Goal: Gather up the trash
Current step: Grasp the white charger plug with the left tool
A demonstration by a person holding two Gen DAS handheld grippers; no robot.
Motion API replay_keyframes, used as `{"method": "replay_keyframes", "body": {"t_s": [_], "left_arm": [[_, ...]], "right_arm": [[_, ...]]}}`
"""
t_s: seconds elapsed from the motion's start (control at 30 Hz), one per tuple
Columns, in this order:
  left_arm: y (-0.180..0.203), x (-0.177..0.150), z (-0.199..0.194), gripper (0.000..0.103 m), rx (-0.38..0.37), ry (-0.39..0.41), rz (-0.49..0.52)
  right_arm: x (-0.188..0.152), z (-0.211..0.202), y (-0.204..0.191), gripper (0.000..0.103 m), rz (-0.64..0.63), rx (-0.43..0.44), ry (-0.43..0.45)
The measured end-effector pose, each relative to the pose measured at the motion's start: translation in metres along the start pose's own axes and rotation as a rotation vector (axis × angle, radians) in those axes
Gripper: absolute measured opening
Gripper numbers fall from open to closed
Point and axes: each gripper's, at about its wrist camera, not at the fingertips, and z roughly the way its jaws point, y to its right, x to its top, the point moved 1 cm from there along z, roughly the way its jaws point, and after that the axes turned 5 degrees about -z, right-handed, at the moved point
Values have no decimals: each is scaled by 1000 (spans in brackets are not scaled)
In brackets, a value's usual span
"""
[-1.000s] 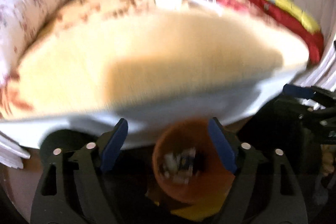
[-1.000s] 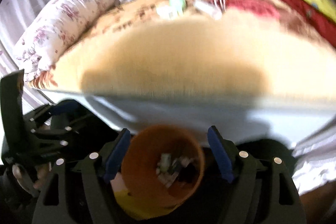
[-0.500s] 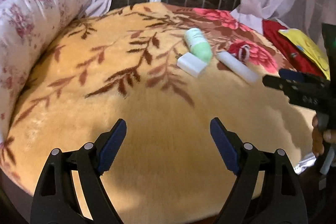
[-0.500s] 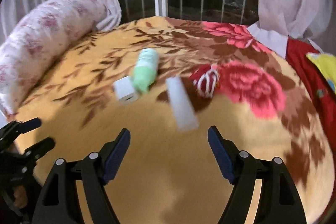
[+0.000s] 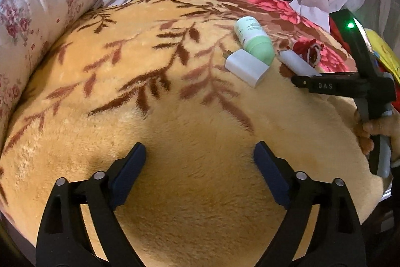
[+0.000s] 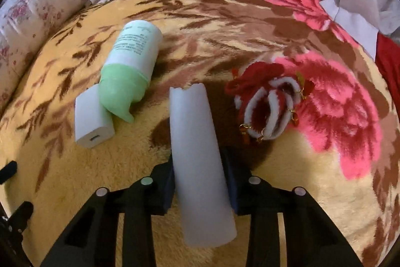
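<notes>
Since the frame half a second ago, the right gripper (image 6: 201,179) has advanced to the white tube (image 6: 197,162) and closed its jaws on it; the left gripper (image 5: 200,162) has stayed over bare blanket (image 5: 175,116), jaws wide open, holding nothing. Tube: long, matte white, far end ragged, lying lengthwise on the blanket between the blue pads. Just left of it a green-and-white bottle (image 6: 130,66) lies on its side, nozzle touching a white charger block (image 6: 91,116). A red-and-white trinket (image 6: 270,104) sits right of the tube. Right gripper held low, pointing toward the window; no container visible.
</notes>
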Motion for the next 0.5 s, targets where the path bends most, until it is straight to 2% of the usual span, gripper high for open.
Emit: {"method": "replay_keyframes", "body": {"t_s": [0.1, 0.3, 0.4, 0.5], "left_arm": [[2, -1, 2, 90, 17, 5, 0], [12, 11, -5, 90, 21, -4, 22], [29, 23, -7, 90, 37, 22, 86], [51, 43, 7, 90, 17, -8, 159]], "right_arm": [[-11, -12, -2, 23, 13, -7, 56], [-27, -54, 17, 23, 116, 27, 193], [-40, -55, 26, 23, 149, 42, 182], [-47, -46, 42, 24, 230, 94, 156]]}}
